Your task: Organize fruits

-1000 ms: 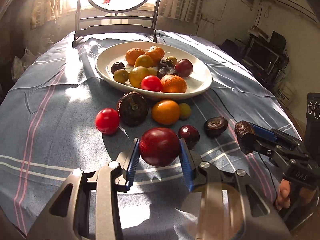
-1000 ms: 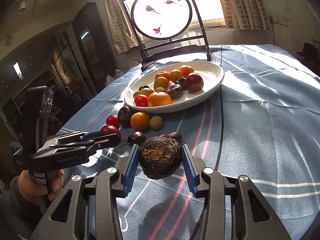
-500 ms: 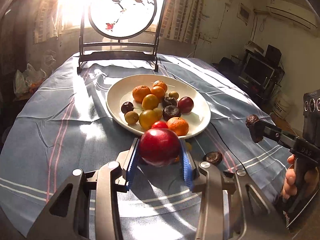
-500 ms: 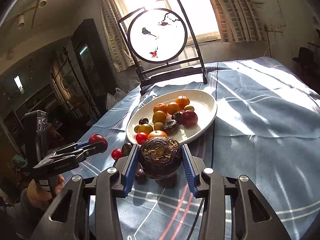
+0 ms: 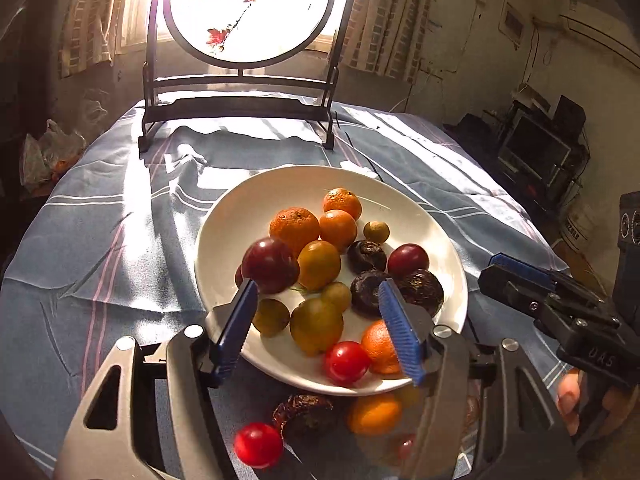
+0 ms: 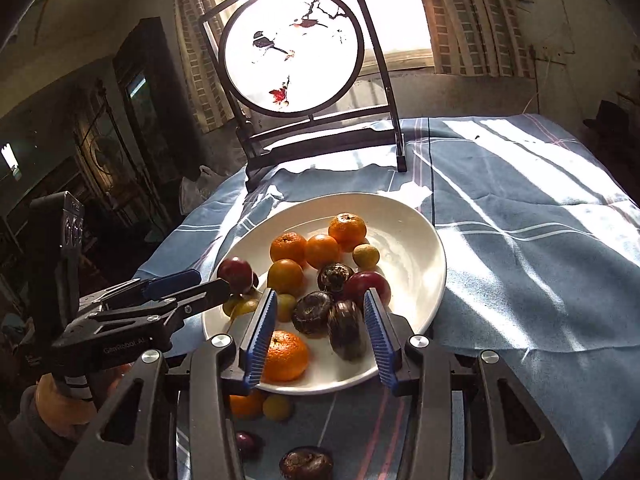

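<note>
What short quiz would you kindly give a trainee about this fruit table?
1. True or false: the left gripper is clamped on the dark red plum.
2. What stands behind the white plate? A) a round painted screen on a dark stand B) a kettle C) a vase
3. Fill in: the small red fruit nearest the left camera lies on the striped ____.
Key: 1 false: its jaws have just been opening, the plum free beyond them; 2 A; 3 tablecloth.

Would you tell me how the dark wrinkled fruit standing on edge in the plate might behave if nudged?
The dark wrinkled fruit looks flattened and stands on edge, so it would probably topple or roll. Its rough skin should resist slipping. The plate has a raised rim that would likely contain it.
</note>
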Demonstrator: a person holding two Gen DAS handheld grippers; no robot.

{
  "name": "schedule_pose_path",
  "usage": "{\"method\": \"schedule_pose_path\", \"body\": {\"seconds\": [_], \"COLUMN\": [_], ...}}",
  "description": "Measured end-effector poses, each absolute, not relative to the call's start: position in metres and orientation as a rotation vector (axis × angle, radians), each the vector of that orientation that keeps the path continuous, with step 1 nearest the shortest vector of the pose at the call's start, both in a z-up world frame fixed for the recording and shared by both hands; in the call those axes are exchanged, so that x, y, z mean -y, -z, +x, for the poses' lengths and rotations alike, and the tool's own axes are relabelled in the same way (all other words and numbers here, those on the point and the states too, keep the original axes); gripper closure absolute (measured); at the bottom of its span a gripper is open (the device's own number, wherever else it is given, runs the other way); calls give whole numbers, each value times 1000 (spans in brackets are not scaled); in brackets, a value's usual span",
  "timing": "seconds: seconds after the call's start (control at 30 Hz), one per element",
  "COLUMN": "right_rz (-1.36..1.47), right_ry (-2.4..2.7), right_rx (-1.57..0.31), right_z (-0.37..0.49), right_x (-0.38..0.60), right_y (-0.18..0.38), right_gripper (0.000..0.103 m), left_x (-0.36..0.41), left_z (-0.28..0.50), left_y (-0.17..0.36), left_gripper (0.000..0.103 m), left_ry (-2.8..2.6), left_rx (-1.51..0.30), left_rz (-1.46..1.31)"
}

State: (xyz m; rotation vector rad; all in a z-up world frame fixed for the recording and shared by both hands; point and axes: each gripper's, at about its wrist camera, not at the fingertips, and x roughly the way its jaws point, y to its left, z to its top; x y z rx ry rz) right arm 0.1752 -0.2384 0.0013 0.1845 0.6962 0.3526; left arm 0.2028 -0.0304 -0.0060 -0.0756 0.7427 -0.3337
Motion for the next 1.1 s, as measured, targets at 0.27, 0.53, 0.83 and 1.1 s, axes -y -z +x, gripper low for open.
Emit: {"method": "schedule_pose_path", "body": {"seconds": [0.27, 0.53, 0.83, 1.1], "right_rz": [203, 98, -25, 185], "right_ry": [-364, -368, -349, -373], "right_rx": [-721, -838, -959, -858], "right_z": [114, 94, 123, 114], "right_x": [255, 237, 202, 239], "right_y": [15, 49, 64, 55], "right_gripper": [51, 51, 57, 65], "left_x": [6, -21, -11, 7], "left_z": [134, 115, 125, 150], "left_y": [21, 52, 59, 62], "left_gripper": [37, 37, 37, 49], "left_ry": [316, 256, 233, 230], "left_rx": [-747, -846, -878, -913], "left_rz": [12, 10, 72, 142]}}
